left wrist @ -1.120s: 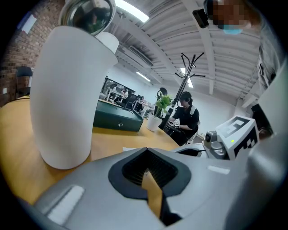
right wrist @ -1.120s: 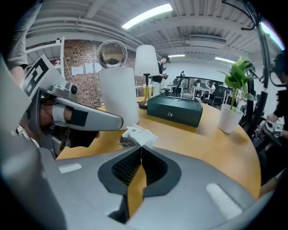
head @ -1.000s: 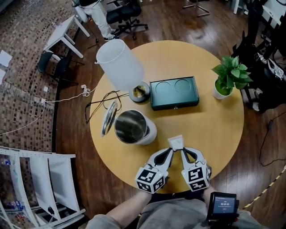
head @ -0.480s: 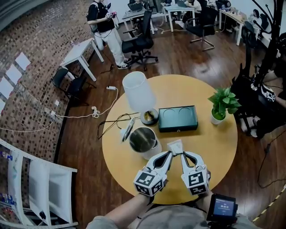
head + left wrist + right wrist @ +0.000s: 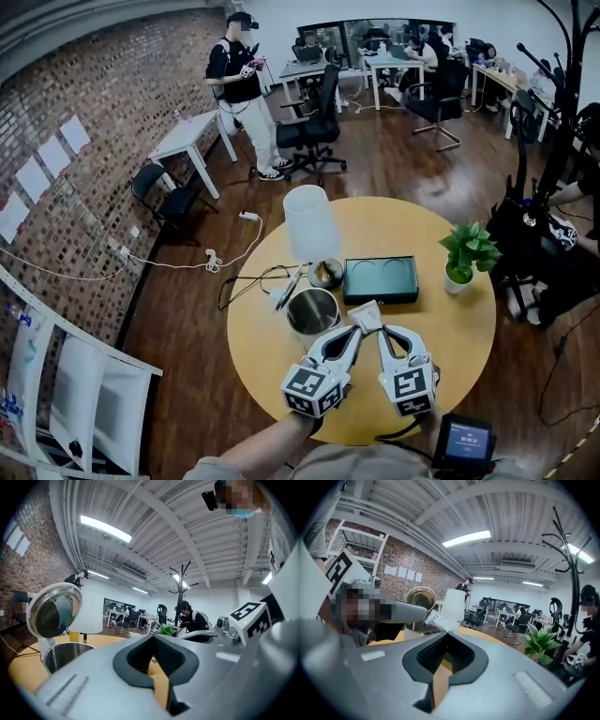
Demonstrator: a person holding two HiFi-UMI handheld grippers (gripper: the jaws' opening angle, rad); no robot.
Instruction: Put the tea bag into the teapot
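The tea bag, a small white paper packet [image 5: 367,315], hangs in the air between my two grippers, above the round wooden table [image 5: 450,342]. My left gripper [image 5: 355,327] is shut on the packet's left lower corner and my right gripper [image 5: 381,329] is shut on its right lower corner. In the right gripper view the packet [image 5: 439,620] shows just past my own tips [image 5: 449,633], at the end of the left gripper's finger. The steel teapot [image 5: 313,311] stands open just left of the packet, its lid [image 5: 54,611] tipped back. The left gripper's tips [image 5: 153,637] meet at a point.
A white-shaded lamp [image 5: 308,223] stands behind the teapot, with a dark green tray box [image 5: 380,280] beside it and a potted plant [image 5: 465,253] at the table's right. A cable [image 5: 248,279] trails off the left edge. Chairs, desks and people fill the room behind.
Both grippers have risen together with the packet held between them. The head view has lifted, so the table looks smaller and more of the room shows.
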